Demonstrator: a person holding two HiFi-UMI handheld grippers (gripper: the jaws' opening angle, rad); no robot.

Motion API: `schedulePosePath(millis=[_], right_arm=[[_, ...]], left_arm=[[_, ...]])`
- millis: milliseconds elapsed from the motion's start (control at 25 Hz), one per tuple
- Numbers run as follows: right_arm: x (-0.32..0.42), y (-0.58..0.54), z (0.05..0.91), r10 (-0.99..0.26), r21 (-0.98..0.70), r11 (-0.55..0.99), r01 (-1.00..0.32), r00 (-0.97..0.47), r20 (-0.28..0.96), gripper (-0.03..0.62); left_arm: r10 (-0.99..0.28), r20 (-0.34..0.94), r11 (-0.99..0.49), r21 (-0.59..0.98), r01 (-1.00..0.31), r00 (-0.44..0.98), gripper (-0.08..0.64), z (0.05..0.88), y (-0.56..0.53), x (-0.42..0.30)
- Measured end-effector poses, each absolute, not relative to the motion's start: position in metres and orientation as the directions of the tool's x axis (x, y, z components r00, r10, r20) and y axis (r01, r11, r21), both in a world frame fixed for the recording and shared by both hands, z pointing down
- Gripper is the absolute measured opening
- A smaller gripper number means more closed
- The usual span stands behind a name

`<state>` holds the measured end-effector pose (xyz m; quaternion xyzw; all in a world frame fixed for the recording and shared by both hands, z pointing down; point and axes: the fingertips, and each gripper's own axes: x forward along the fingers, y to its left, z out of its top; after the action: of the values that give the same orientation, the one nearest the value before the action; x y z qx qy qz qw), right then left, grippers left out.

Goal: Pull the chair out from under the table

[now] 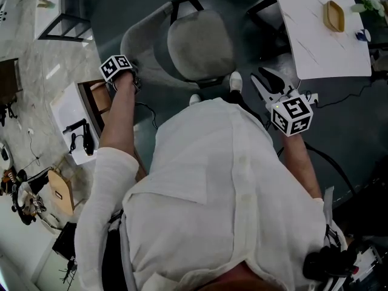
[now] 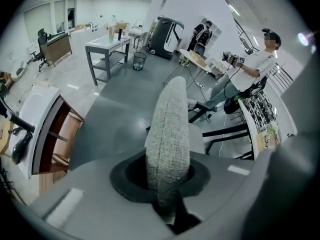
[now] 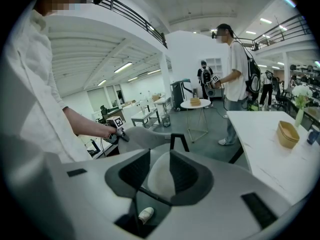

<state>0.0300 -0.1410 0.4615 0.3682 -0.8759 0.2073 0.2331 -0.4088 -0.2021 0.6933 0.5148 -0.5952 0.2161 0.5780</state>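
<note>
Dark grey floor [image 1: 121,5] spreads below us. On the left, our left gripper [image 2: 167,199] is clamped on the top edge of the grey backrest [image 2: 167,129]. The chair [image 1: 200,44] stands just ahead of us, left of the white table [image 1: 315,35] and not under it. Our right gripper [image 1: 267,80] hovers off the chair's right side, jaws apart and empty.

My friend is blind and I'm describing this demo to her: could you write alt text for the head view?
Seen from above, a person in a white shirt clamps the left gripper on the backrest rim of a grey fabric-upholstered chair, which stands beside a white-topped table. The right gripper hovers open beside the seat, holding nothing.
</note>
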Motion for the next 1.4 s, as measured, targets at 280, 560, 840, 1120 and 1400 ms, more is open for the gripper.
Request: schedulePosePath(millis=[280,560,840,1120,1400], right_arm=[[0.009,-0.12,0.46,-0.559,-0.187,0.632,-0.752,-0.61,0.561,0.117],[-0.002,-0.103,0.461,-0.568,-0.185,0.627,-0.757,-0.607,0.556,0.117],[-0.011,-0.09,0.46,-0.574,-0.178,0.623,-0.762,-0.6,0.556,0.117],[-0.016,-0.078,0.457,-0.582,-0.164,0.62,-0.767,-0.59,0.56,0.117],[-0.021,-0.059,0.456,-0.597,-0.154,0.594,-0.789,-0.562,0.573,0.117]], left_arm=[[-0.365,0.912,0.381,0.331,-0.863,0.189,0.064,0.691,-0.184,-0.449],[-0.363,0.913,0.376,0.326,-0.867,0.187,0.064,0.691,-0.173,-0.468],[-0.361,0.914,0.363,0.321,-0.875,0.186,0.064,0.691,-0.168,-0.479],[-0.361,0.914,0.335,0.311,-0.89,0.184,0.075,0.692,-0.167,-0.479],[-0.322,0.936,0.304,0.243,-0.921,0.14,0.114,0.695,-0.164,-0.491]])
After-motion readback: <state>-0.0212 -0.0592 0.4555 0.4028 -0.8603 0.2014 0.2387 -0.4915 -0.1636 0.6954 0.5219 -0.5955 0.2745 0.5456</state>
